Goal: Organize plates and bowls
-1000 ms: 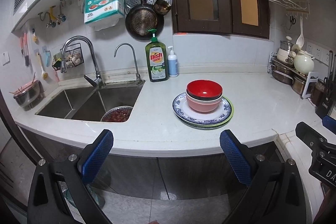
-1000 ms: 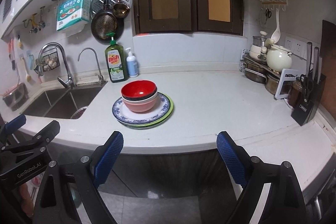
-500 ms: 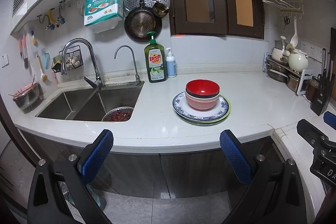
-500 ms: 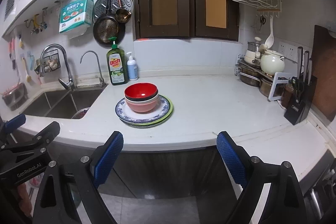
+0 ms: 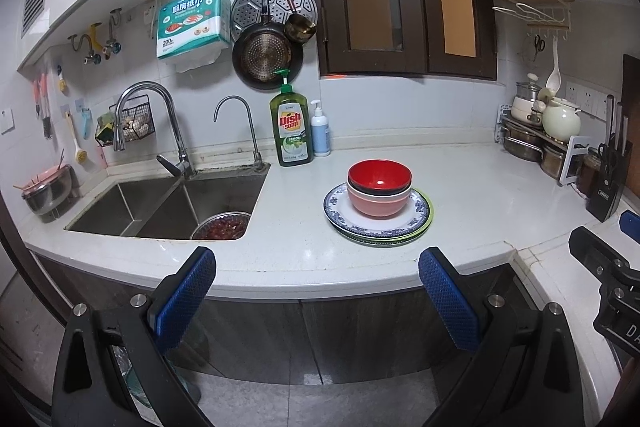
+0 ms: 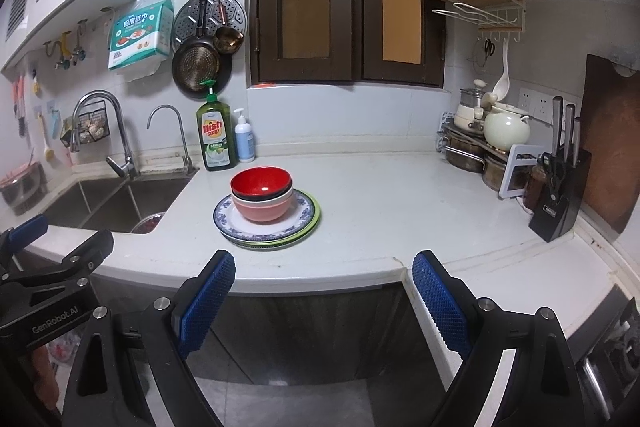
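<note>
Plates and bowls sit in one stack, yet the nearest things in both views are the grippers. The left gripper hangs off the front edge of the desk, jaws spread wide and empty. The right gripper hangs the same way beside it, jaws also wide apart, nothing between them. Both are well apart from the stack, out over the floor.

Farther in, toward the middle of the desk, lies a green plate with a blue-patterned plate on top of it. On these stands a pink bowl, a dark bowl nested in it, and a red bowl on top. All sit upright, mouths up; being round, none has a long axis along the desk, only the vertical axis of the stack. To the left is the sink, and behind the stack a dish soap bottle against the wall.

The stack already looks tidy, so the task seems either near its end or not yet begun; the views do not settle which. If a bowl is to be lifted, a sound approach would be to come in level from the front, straddle the red bowl's rim with one pad inside and one outside, and lift straight up so the lower bowls are not dragged along.
</note>
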The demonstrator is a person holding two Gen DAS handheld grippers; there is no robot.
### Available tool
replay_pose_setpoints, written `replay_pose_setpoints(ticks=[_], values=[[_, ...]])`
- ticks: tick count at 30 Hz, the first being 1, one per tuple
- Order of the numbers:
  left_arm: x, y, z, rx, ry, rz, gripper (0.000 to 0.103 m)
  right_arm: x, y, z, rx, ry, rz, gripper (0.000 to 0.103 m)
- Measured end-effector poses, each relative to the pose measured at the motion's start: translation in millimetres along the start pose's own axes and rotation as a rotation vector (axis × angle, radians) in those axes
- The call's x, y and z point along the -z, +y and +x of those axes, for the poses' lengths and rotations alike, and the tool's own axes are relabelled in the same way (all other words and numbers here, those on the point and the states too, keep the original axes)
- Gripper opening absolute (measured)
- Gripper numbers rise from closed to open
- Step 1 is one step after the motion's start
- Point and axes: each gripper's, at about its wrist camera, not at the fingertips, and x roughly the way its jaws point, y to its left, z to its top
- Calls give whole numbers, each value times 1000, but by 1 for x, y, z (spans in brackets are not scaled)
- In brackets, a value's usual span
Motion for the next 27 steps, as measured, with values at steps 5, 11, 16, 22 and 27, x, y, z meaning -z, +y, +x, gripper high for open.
replay_pose_setpoints(ticks=[5,11,16,22,27], values=[[0,-1,-1,-5,-7,1,103,0,1,0,1,1,-3,91],[0,-2,-3,-5,-6,-2,103,0,2,0,-2,1,-2,91],[1,-4,-5,-10,-7,-9,103,-1,3,0,-4,0,-5,91],[1,-4,-6,-12,-6,-10,103,-1,4,0,-3,-1,-7,91],[1,-4,-6,-14,-7,-12,103,-1,4,0,-3,1,-8,91]])
